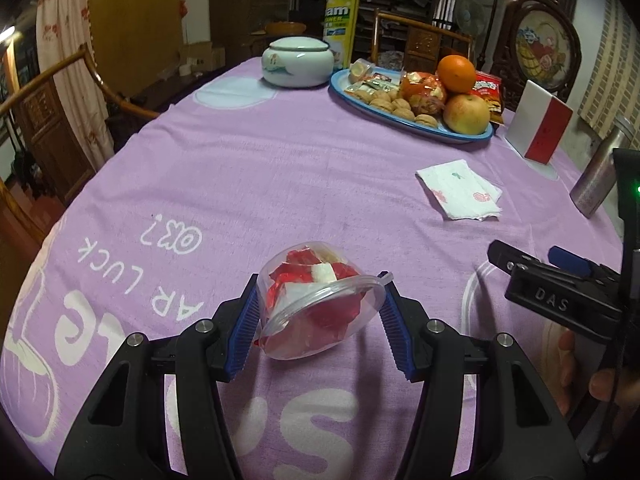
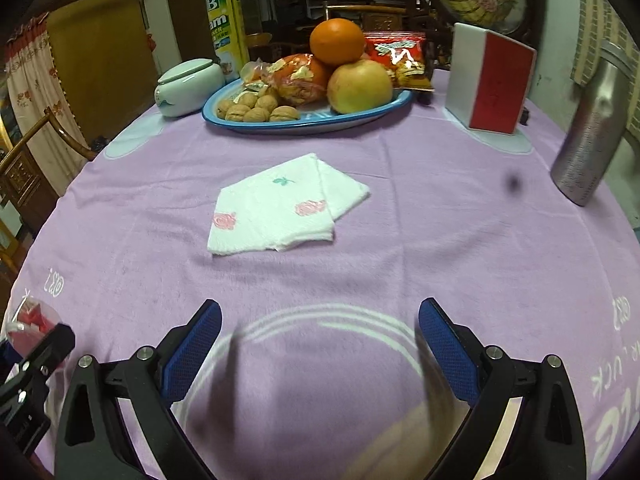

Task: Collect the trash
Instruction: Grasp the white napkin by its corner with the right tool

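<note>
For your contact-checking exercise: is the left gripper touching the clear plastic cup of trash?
Touching. The left wrist view shows the left gripper with both blue pads pressed against the clear plastic cup, holding it tilted.

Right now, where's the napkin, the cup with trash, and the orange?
napkin (image 2: 280, 206), right wrist view, middle of top fold.
cup with trash (image 1: 316, 304), left wrist view, clear side wall.
orange (image 2: 337, 40), right wrist view, front peel.

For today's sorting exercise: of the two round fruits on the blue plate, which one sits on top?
The orange. It rests high on the pile, above the yellowish apple, which sits lower at the plate's rim.
</note>
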Available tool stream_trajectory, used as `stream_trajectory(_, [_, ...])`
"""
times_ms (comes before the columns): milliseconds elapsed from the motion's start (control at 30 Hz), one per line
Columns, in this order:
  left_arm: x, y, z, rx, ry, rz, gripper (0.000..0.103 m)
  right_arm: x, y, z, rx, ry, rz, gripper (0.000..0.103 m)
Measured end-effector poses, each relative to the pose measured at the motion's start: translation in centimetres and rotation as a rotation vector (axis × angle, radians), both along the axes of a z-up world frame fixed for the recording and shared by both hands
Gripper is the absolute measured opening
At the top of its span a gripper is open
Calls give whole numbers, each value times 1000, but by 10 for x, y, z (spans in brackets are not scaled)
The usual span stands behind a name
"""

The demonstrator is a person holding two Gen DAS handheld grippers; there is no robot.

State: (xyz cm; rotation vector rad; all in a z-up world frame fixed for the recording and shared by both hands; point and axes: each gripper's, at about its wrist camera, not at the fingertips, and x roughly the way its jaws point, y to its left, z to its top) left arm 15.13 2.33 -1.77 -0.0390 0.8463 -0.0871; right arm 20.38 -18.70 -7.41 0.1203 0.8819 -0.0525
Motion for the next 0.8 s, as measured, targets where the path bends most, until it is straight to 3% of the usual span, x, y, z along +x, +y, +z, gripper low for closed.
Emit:
stream_trajectory(533, [4, -1, -5, 15, 16, 7, 57, 62, 4, -8, 60, -2, -31, 97])
stream_trajectory(800, [6, -4, -7, 29, 19, 4, 57, 77, 6, -8, 62, 1, -26, 81])
